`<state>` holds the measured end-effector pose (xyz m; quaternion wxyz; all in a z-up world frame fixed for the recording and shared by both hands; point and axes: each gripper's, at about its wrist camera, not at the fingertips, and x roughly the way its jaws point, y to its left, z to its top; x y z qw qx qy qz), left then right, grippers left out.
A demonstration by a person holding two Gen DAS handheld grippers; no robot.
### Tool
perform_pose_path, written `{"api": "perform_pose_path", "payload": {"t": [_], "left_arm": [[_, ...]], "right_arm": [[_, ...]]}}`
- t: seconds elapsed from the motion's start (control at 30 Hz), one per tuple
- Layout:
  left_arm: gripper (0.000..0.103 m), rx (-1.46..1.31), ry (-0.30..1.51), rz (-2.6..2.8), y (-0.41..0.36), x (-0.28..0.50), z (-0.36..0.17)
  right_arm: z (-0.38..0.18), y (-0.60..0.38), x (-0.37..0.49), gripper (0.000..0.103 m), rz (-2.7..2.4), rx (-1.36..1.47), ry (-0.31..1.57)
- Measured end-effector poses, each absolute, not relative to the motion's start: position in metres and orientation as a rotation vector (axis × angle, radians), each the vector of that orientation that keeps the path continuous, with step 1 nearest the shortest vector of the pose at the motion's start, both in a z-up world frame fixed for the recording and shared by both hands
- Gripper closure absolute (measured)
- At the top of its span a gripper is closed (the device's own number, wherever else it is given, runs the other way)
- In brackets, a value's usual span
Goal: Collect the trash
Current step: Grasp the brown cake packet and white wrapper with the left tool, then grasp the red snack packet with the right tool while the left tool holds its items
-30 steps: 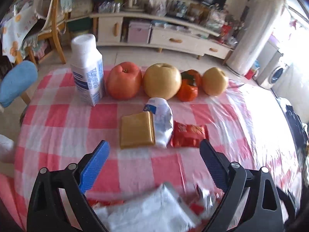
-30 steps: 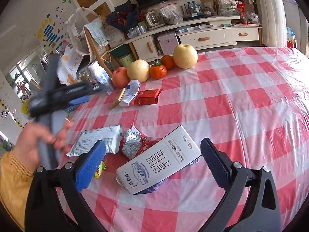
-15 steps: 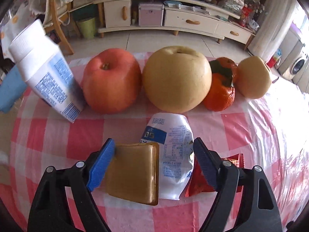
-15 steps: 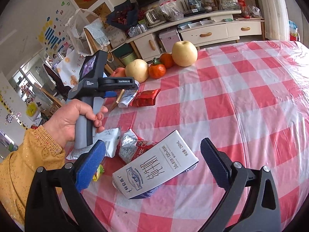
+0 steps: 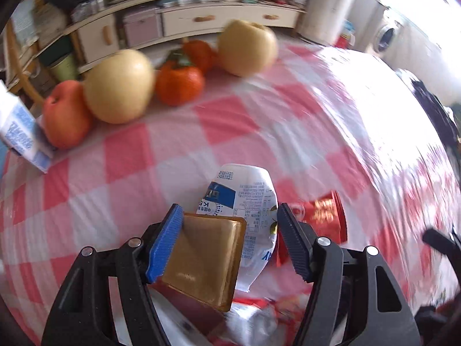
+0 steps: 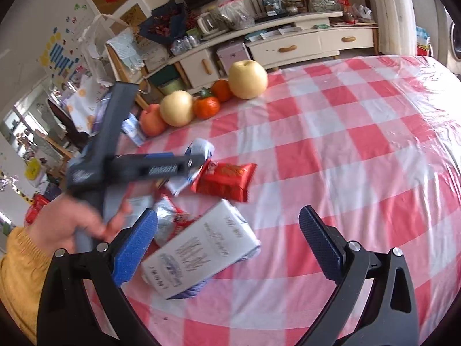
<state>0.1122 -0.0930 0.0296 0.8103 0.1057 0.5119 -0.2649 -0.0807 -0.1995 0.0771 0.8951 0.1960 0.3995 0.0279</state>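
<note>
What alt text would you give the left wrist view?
The left gripper, jaws just closing, straddles a gold square packet and a crumpled white-and-blue pouch on a red-and-white checked tablecloth. A red wrapper lies right; apple, pears and oranges line the far edge.

My right gripper (image 6: pixel 227 248): jaws spread wide, nothing between the pads, hanging over a white carton (image 6: pixel 198 256) lying flat on the checked desk (image 6: pixel 360 150). Beyond the carton: a crumpled silver wrapper (image 6: pixel 165 219), a red packet (image 6: pixel 227 180). Far edge: a red apple (image 6: pixel 151 121), two pears (image 6: pixel 176 109), two oranges (image 6: pixel 206 107) in a row. At left, my left gripper (image 6: pixel 161 167), blurred, held by a hand (image 6: pixel 69 225) in a yellow sleeve (image 6: pixel 17 271).
</note>
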Motion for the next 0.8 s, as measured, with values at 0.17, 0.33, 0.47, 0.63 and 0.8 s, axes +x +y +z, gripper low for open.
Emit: {"api": "perform_pose_path", "payload": {"t": [0.17,0.33,0.47,0.63,0.8], "left_arm": [[0.037,0.249,1.034,-0.591,-0.087,0.094,0.047],[0.031,0.300,1.058,-0.592,-0.066,0.096,0.047],[0.030,0.325,1.091,-0.614,-0.060,0.106,0.036],[0.030,0.266,1.115,-0.648,-0.061,0.117,0.025],[0.030,0.223,1.140,-0.662,-0.061,0.120,0.018]], "right_arm": [[0.070,-0.206,-0.078,0.004,0.059,0.394,0.867],[0.065,-0.209,-0.071,0.004,0.071,0.400,0.890],[0.063,-0.217,-0.057,0.004,0.053,0.389,0.887],[0.048,-0.232,-0.035,0.011,0.030,0.391,0.930],[0.032,-0.231,-0.016,0.031,0.074,0.418,0.967]]}}
